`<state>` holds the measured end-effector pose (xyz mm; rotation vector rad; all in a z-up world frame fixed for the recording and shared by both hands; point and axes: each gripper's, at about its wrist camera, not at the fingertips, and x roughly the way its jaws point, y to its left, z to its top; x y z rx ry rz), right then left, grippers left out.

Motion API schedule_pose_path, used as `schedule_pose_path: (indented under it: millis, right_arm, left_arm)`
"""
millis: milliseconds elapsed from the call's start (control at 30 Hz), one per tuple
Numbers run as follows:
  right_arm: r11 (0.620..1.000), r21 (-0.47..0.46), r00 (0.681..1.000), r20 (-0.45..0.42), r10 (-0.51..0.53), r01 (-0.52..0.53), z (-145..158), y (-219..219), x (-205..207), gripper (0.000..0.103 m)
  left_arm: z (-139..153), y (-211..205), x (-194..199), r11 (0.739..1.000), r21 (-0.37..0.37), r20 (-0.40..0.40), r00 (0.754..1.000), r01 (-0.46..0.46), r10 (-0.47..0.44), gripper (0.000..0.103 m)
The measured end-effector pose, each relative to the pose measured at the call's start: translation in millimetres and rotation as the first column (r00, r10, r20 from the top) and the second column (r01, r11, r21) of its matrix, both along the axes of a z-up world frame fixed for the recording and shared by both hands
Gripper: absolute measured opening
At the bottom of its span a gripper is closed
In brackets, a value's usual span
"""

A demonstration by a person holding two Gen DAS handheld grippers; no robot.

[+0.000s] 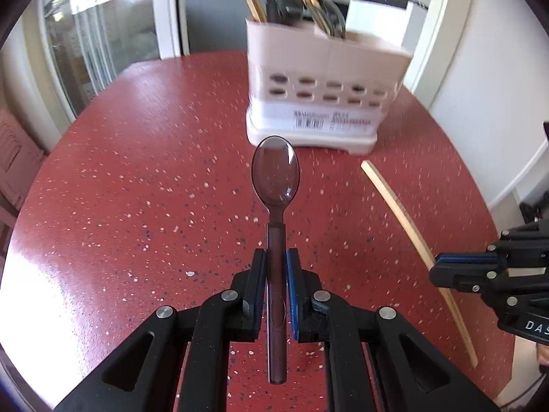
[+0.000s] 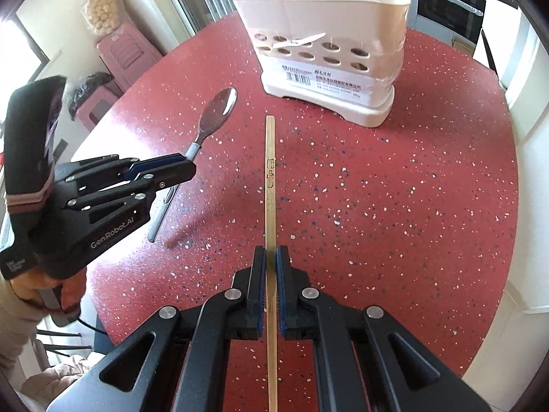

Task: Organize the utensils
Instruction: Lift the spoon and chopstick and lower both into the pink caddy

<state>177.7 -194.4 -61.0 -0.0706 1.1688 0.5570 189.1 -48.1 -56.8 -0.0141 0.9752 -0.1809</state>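
- The left gripper (image 1: 275,267) was clamped on the handle of a translucent dark plastic spoon (image 1: 276,185), its pads pressed to either side; the bowl pointed ahead toward the utensil holder (image 1: 326,79).
- From the right wrist camera the same spoon (image 2: 214,116) hung above the red speckled table (image 2: 394,189), held by the left gripper (image 2: 185,168) near mid-handle, with the handle's end sticking out below it.
- The right gripper (image 2: 270,267) was closed on a pale wooden chopstick (image 2: 270,171), which ran straight out between the fingers, its far tip near the holder's base.
- In the left wrist view that chopstick (image 1: 398,206) slanted across the right side of the table, with the right gripper (image 1: 446,267) on it.
- The pinkish-white utensil holder (image 2: 326,34) stood upright at the far side of the table, holes in its wall and a barcode label low on its front.
- Chopsticks and dark utensils (image 1: 291,0) already stood inside it; which compartment each occupied could not be told.
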Motion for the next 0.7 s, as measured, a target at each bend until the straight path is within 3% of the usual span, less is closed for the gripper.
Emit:
schedule_pose_path:
  millis: [367, 700]
  right_arm:
    - [0.985, 0.146, 0.99, 0.093, -0.105, 0.091, 33, -37, -5, 0.006]
    - [0.955, 0.259, 0.957, 0.21, -0.198, 0.141, 78, -54, 2, 0.006]
  left_arm:
    - [42, 6, -27, 1.0, 0.01, 0.158, 0.987, -0.03, 0.028, 0.041]
    - [83, 12, -21, 0.997, -0.053, 0.264, 0.962, -0.054, 0.066, 0.041]
